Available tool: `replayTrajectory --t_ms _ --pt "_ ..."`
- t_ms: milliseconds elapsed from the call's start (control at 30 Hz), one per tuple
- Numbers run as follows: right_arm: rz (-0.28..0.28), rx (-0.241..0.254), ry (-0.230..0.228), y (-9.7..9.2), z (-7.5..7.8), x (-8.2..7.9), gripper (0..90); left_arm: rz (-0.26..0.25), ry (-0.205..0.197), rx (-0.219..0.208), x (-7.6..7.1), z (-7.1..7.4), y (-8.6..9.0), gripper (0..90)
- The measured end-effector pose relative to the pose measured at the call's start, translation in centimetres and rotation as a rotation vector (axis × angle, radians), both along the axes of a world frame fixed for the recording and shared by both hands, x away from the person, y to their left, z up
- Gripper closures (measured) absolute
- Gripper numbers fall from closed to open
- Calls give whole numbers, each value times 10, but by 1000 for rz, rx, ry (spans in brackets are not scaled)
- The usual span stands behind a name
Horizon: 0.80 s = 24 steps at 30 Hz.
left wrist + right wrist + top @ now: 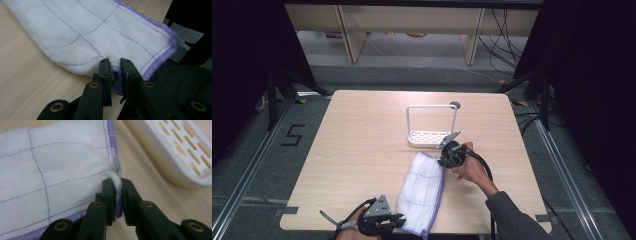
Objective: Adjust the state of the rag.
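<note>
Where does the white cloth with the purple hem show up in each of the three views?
High view: the cloth lies folded at lower centre, running from the table's near edge towards the white rack.
Left gripper view: it spans the upper frame, its purple hem pinched between the left gripper.
Right gripper view: it covers the left and centre, a fold clamped in the right gripper.
Shared landmark: the purple hem.

Right tool (118,185) pinches white cloth (50,170) corner beside slotted white tray (180,155).

left claw (398,220) clamped, right claw (443,161) clamped
</note>
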State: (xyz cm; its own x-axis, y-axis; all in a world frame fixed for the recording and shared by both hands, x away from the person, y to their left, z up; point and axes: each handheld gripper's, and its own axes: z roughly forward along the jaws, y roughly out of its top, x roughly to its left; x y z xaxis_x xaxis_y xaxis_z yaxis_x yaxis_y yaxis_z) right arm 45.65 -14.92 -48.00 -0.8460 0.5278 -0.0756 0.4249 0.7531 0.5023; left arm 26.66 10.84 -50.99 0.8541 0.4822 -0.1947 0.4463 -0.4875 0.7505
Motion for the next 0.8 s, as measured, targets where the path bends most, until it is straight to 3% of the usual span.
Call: replayTrajectory --t_ms 167,233,333,367,433,467,500,533,600,700,733,767,800 --pt "29 -47 -7 6 0 12 758 -29 -4 -4 3 -2 -23 785" --pt "1 -62 -14 6 0 15 691 -39 -8 -5 5 -2 -28 778" --pt "-31 -46 -13 1 3 16 603 -60 6 -2 6 0 -30 730" --pt "-40 -25 -4 -3 5 15 580 -45 19 -29 5 2 -29 704" --pt "-78 14 6 -11 9 12 526 -48 29 -36 7 8 -26 592" --pt "-108 42 11 -15 12 10 510 -41 54 -81 7 11 -26 532" --pt "-108 42 11 -15 12 10 510 -41 54 -81 7 11 -26 500" --pt "-156 99 16 -24 17 6 473 -16 8 -64 13 17 -22 483" --pt "-209 163 18 -33 21 4 448 -5 -7 -71 21 22 -20 453" --pt "-265 251 15 -41 18 4 426 111 -52 -53 58 29 -12 423" --pt "-265 251 15 -41 18 4 426 111 -52 -53 58 29 -12 422" --pt "-288 239 21 -43 14 4 409 171 -42 -65 82 29 -8 422" --pt "-288 239 21 -43 14 4 409 171 -42 -65 82 29 -8 423"
